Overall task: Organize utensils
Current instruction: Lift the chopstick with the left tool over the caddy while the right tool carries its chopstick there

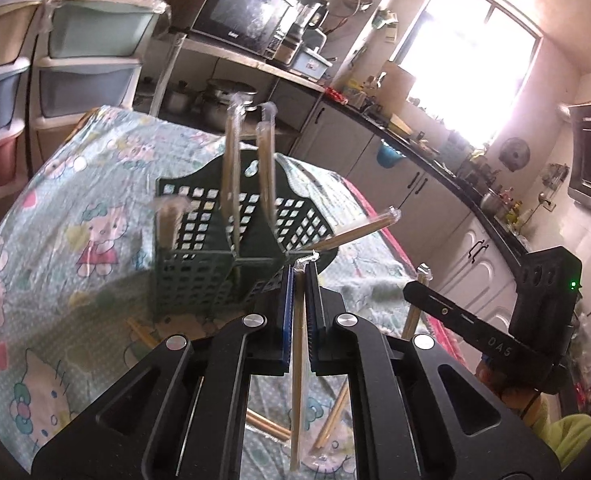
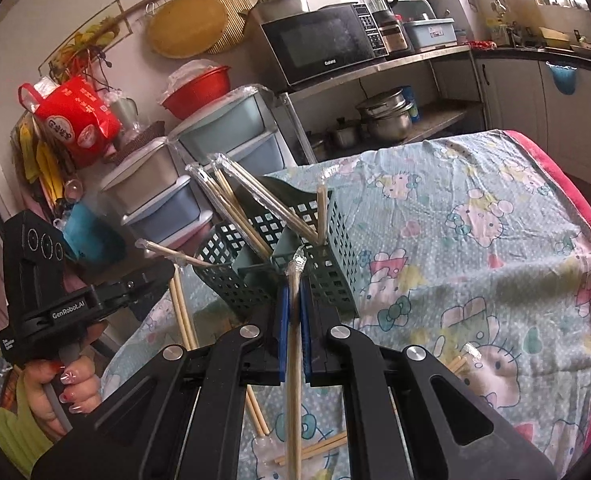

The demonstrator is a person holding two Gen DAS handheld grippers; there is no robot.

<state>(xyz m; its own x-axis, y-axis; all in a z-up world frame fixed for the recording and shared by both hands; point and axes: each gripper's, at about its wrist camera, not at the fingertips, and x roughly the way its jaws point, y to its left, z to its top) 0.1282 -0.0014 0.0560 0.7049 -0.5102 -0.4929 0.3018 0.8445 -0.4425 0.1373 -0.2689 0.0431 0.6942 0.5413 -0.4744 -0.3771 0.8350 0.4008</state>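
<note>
From the left: left gripper [image 1: 300,270] clamps a wrapped chopstick [image 1: 297,380] just short of the green basket [image 1: 199,264], which already holds several. From the right: right gripper [image 2: 291,288] pinches another chopstick [image 2: 293,380]; loose pairs [image 2: 315,450] wait on the tablecloth [image 2: 475,264].

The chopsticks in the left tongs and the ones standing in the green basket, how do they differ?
The held pair is pinched between shut left tongs above the cloth; the basket pairs stand unheld in the green basket. The held pair hangs downward; the basket pairs lean, fanned out. All are pale wood in clear wrappers.
</note>
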